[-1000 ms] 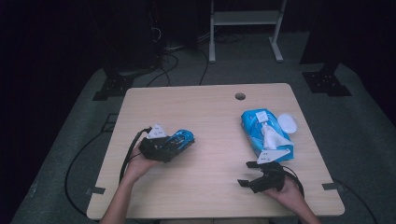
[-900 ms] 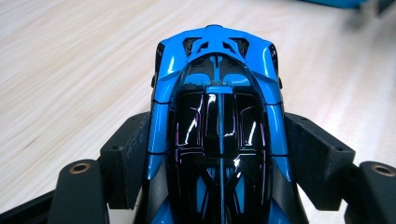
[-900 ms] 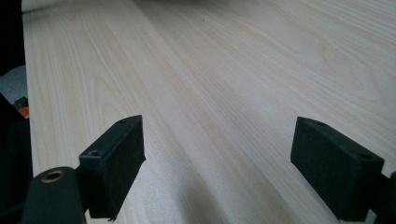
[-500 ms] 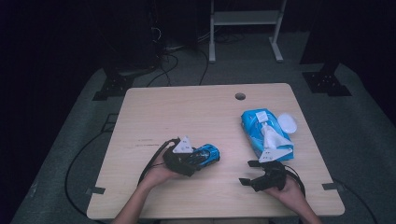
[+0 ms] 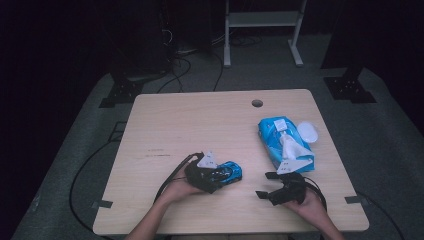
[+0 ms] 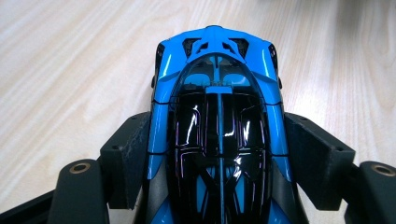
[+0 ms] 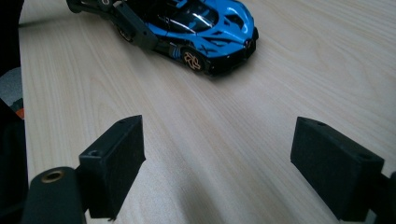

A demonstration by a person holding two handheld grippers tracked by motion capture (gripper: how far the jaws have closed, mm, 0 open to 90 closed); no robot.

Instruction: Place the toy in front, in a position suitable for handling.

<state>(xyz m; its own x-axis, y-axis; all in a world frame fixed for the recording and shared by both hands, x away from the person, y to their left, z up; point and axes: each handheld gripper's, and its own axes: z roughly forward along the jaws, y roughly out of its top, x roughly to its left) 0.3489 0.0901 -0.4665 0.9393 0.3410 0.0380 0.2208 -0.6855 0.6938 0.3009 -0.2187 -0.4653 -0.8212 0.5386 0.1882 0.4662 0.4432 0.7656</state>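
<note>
A blue and black toy sports car (image 5: 229, 173) sits low over the wooden table (image 5: 200, 125), gripped across its sides by my left gripper (image 5: 216, 175). In the left gripper view the car (image 6: 217, 121) points away from the camera, and the black pads (image 6: 128, 154) press on both flanks. The right gripper view has the same car (image 7: 196, 28) ahead, its wheels at the tabletop. My right gripper (image 5: 265, 186) rests near the front edge, to the right of the car, with its pads (image 7: 119, 154) wide apart and nothing between them.
A blue pack of wet wipes (image 5: 282, 140) with a white tissue pulled out lies at the right, a white round lid (image 5: 307, 132) beside it. A cable hole (image 5: 257, 103) is near the table's far edge. Cables trail off the left side.
My left gripper has carried the car to the right and slightly nearer, lower toward the tabletop. The right gripper has stayed where it was.
</note>
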